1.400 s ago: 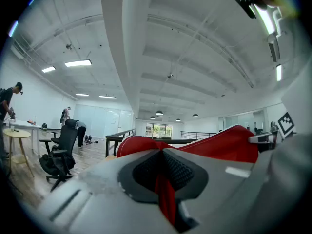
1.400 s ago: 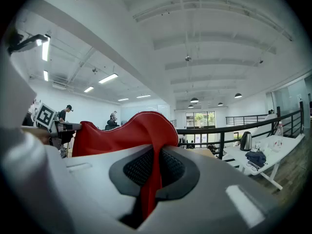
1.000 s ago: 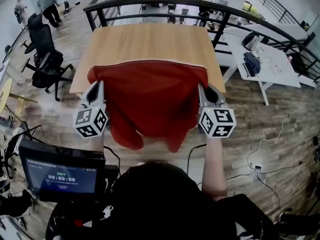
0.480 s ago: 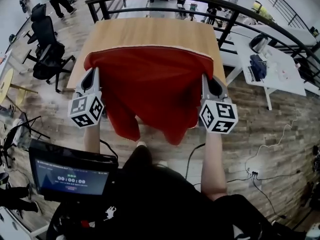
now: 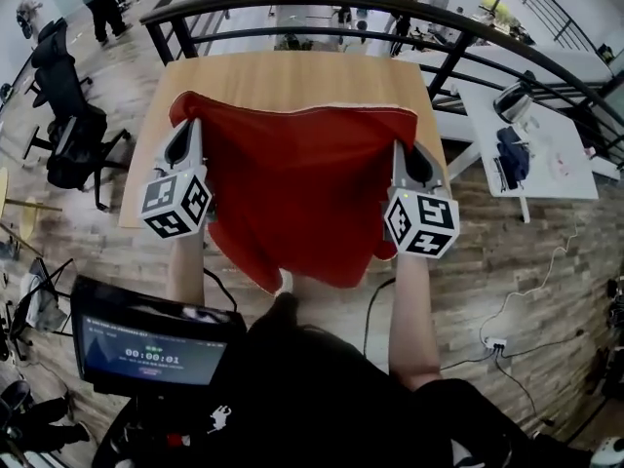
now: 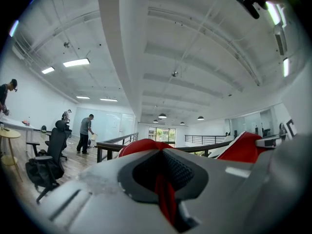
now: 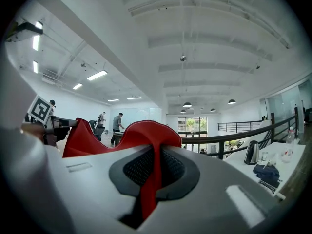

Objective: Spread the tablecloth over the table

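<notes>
Two grippers each pinch a top corner of the red tablecloth (image 5: 292, 178), jaws squeezed together on a thin fold of fabric. The left gripper (image 5: 187, 125) holds the left corner, the right gripper (image 5: 405, 147) the right. The cloth stretches between them above the wooden table (image 5: 292, 74). Its pale-hemmed far edge lies about halfway across the top, and its loose end droops past the near edge toward the person. Whether the cloth rests on the wood or hangs just over it cannot be told. It hides the table's near half. In both gripper views the gripper bodies block the tabletop; only red bulges, a black railing (image 7: 241, 132) and the ceiling show.
</notes>
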Available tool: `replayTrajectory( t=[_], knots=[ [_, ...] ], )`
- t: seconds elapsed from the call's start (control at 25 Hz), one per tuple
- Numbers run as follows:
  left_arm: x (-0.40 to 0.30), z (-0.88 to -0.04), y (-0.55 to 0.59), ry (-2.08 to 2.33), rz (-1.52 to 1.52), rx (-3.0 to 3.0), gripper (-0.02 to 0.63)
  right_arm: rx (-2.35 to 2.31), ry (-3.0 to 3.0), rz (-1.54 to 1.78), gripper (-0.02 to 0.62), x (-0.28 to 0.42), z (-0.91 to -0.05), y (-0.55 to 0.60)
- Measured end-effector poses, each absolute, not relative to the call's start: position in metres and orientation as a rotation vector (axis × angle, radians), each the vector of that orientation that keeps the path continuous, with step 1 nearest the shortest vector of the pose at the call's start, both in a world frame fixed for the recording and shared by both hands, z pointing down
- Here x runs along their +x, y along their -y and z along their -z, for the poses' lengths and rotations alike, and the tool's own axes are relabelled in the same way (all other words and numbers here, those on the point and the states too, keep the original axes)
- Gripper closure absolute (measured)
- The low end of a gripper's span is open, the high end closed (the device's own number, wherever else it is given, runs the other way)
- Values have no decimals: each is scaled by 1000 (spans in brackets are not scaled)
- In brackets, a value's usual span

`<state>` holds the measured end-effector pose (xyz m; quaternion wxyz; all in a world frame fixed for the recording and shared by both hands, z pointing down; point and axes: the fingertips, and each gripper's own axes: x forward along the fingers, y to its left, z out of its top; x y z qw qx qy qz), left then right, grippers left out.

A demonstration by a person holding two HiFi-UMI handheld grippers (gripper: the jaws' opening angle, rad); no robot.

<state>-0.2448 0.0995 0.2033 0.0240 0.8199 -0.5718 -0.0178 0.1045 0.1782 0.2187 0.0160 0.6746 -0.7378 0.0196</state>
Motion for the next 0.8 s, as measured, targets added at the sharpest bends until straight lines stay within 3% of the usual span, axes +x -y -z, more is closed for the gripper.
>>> replayTrajectory(
  t=[0.36,0.6,0.8],
  knots=[
    [-231,-183,93,1659,55,2611,589,2191,2239,-51,580,103,-195,4],
    [-203,-241,201,1641,-34,2503,589,2143,2215,-151,580,103,-240,115],
    [-189,-278,306,1712,-186,2450,589,2142,2145,-199,580,152,-274,217]
  ],
)
